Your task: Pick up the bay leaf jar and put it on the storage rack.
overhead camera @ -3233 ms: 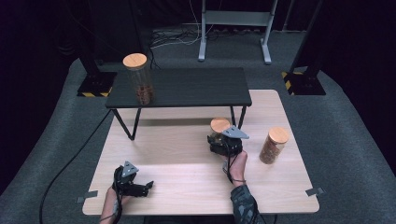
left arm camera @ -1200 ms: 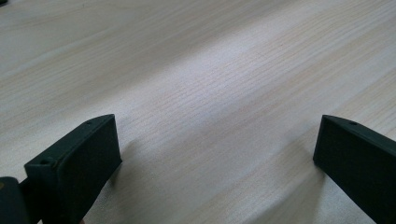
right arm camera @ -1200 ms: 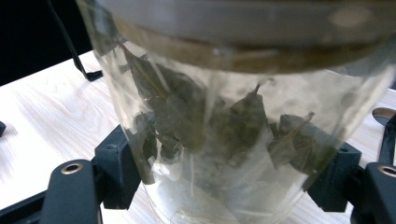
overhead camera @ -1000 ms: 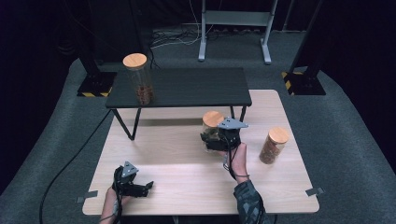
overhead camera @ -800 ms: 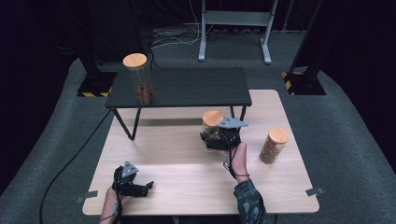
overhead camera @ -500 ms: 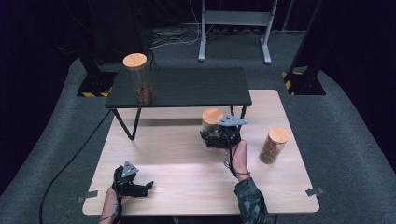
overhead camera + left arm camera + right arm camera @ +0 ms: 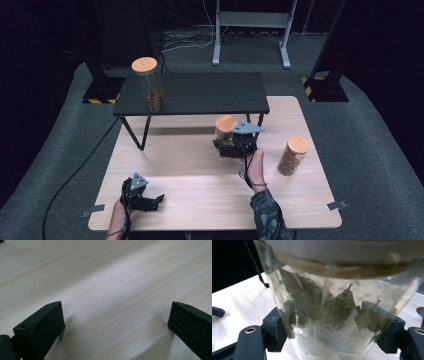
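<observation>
**One jar shelved, one in the claw, one waiting**

The left claw (image 7: 156, 200) rests low on the light wooden worktop (image 7: 190, 175), its jaws wide apart with only bare wood grain between them in the left gripper view; it has no part in the work at present.

Far ahead of that claw and a little to its right, a tall glass jar with a wooden lid (image 7: 147, 84) stands upright on the low black shelf (image 7: 200, 92), filled with something reddish-brown. That one looks already placed.

To the right, the right claw (image 7: 224, 146) is clamped on a second lidded jar (image 7: 225, 131), just in front of the shelf's near edge. The right gripper view shows the pads (image 7: 274, 331) pressing both sides of the glass, with dried green leaves (image 7: 332, 307) inside, possibly tea or herbs. Judging by the shelved jar, this one is probably bound for the shelf too, and that lift is yet to be finished.

Right of the holding claw, well apart from it, a third jar (image 7: 292, 156) with brownish contents stands untouched on the worktop.

Hard to make out: whether the gripped jar's base is touching the worktop or just clear of it, since hand and claw cover it from above and its bottom is cut off up close. Its lid is also cropped.
</observation>
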Tool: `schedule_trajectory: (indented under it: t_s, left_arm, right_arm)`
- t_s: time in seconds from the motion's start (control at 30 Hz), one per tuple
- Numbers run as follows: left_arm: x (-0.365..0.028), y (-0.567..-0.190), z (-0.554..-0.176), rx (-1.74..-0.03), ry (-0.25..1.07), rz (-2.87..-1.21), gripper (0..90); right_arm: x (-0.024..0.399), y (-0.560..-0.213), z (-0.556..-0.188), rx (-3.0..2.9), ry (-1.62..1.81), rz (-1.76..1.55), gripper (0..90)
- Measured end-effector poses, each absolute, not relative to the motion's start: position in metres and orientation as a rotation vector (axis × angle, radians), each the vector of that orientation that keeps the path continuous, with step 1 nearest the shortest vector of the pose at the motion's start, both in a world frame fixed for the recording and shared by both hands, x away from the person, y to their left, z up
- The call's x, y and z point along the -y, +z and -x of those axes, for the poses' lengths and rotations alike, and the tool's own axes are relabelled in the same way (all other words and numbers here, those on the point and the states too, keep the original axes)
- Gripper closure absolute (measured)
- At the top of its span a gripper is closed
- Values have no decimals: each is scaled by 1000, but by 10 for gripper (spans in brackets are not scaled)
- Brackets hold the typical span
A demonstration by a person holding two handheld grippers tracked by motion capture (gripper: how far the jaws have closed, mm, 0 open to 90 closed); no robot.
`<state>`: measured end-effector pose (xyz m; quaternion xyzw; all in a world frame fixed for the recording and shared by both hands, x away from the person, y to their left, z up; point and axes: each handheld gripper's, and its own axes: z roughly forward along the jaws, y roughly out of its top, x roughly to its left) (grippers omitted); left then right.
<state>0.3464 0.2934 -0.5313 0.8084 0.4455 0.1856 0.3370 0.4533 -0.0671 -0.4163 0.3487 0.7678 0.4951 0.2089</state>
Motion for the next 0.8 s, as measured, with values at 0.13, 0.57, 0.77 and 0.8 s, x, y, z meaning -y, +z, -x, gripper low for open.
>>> schedule_trajectory:
  t_s: [0.13, 0.57, 0.77, 0.8]
  left_arm:
    - [-293, -531, -346, -1161, 484, -2107, 0]
    - [-293, -531, -346, -1159, 484, -2108, 0]
    - [-293, -531, -346, -1159, 484, -2108, 0]
    - [-293, -531, -346, -1159, 484, -2108, 0]
  right_arm:
    - [64, -416, -454, -2145, 1371, -966, 249]
    - [61, -407, -454, -2152, 1379, -950, 249]
    - [61, -402, -454, -2145, 1388, -952, 249]
    - [61, -401, -454, -2144, 1389, -950, 249]
